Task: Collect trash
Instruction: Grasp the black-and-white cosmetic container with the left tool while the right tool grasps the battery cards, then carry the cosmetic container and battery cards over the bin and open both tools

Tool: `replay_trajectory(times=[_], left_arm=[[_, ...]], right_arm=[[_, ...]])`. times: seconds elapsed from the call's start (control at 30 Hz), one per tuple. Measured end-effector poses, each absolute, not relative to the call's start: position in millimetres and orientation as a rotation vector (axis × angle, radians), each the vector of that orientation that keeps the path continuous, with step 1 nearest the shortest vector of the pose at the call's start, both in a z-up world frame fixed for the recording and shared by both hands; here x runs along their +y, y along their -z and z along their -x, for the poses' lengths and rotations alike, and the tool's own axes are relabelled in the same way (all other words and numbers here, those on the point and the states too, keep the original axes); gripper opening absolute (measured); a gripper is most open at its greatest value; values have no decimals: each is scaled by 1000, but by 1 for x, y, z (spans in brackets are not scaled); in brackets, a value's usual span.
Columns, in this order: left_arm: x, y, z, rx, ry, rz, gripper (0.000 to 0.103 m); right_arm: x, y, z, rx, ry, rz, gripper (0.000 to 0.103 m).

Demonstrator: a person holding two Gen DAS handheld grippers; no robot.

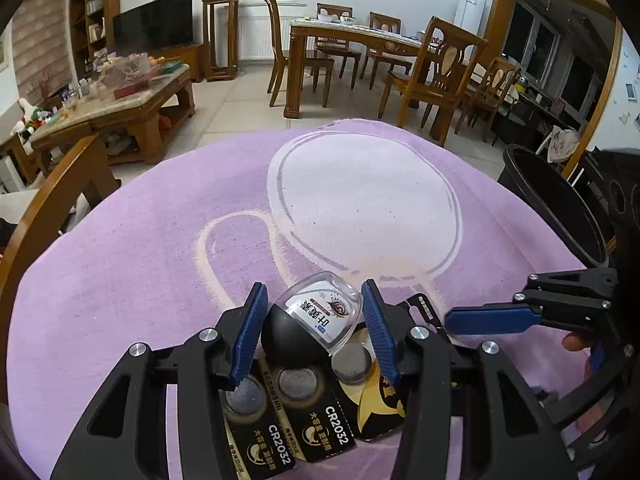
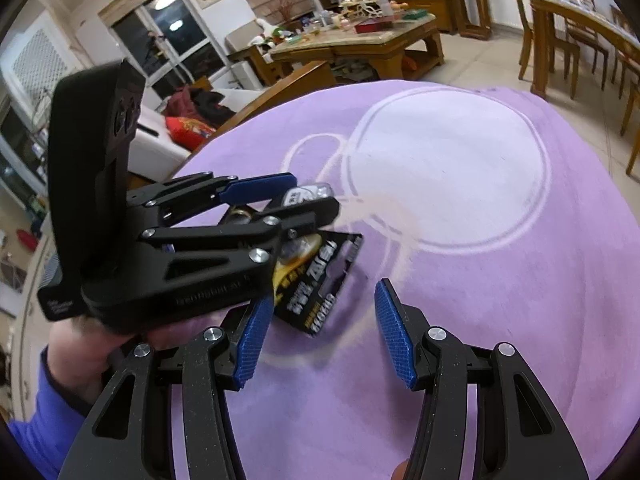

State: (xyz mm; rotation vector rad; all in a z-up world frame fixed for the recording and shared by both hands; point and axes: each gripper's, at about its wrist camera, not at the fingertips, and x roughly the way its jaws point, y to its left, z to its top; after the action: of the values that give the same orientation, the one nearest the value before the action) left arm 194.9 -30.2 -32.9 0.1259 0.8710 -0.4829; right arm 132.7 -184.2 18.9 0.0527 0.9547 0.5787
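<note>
At lower centre, the left tool (image 1: 316,330) grips a small capsule (image 1: 316,320); the right tool (image 2: 320,332) stands open, empty. Battery cards (image 1: 304,412) remain on the purple surface (image 1: 140,280); the black bin (image 1: 560,208) waits at right.

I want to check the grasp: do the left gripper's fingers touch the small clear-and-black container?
Touching. In the left wrist view both blue fingers of the left gripper press the sides of the container.
</note>
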Motion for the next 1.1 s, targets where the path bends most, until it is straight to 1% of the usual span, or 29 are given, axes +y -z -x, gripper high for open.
replay_trajectory(times=[0.03,0.07,0.1,0.13,0.17,0.2,0.27,0.37,0.53,0.8,0.9,1.1], left_arm=[[-29,33,-196,870,477,-126,48],[-26,34,-196,869,470,-125,48],[-23,34,-197,868,461,-123,48],[-19,33,-199,866,449,-112,48],[-14,33,-201,863,443,-99,48],[-8,32,-201,856,438,-75,48],[0,30,-202,843,433,-49,48],[9,25,-202,813,425,-14,47],[21,15,-200,760,451,68,47],[18,4,-193,708,466,107,47],[7,-1,-187,695,492,109,47],[-40,-12,-172,686,573,55,47]], right_arm=[[-179,-19,-133,952,-586,-35,41],[-173,-19,-132,945,-589,-16,33],[-173,-16,-130,933,-582,8,28],[-171,-16,-129,920,-574,19,26],[-171,-17,-129,911,-571,15,21],[-173,-19,-128,899,-575,2,19],[-177,-26,-124,874,-599,-29,10],[-183,-37,-113,833,-600,-25,6],[-203,-54,-94,777,-601,-63,2],[-263,-79,-66,703,-540,-138,2],[-288,-88,-59,672,-506,-153,2],[-339,-102,-47,625,-461,-198,2]])
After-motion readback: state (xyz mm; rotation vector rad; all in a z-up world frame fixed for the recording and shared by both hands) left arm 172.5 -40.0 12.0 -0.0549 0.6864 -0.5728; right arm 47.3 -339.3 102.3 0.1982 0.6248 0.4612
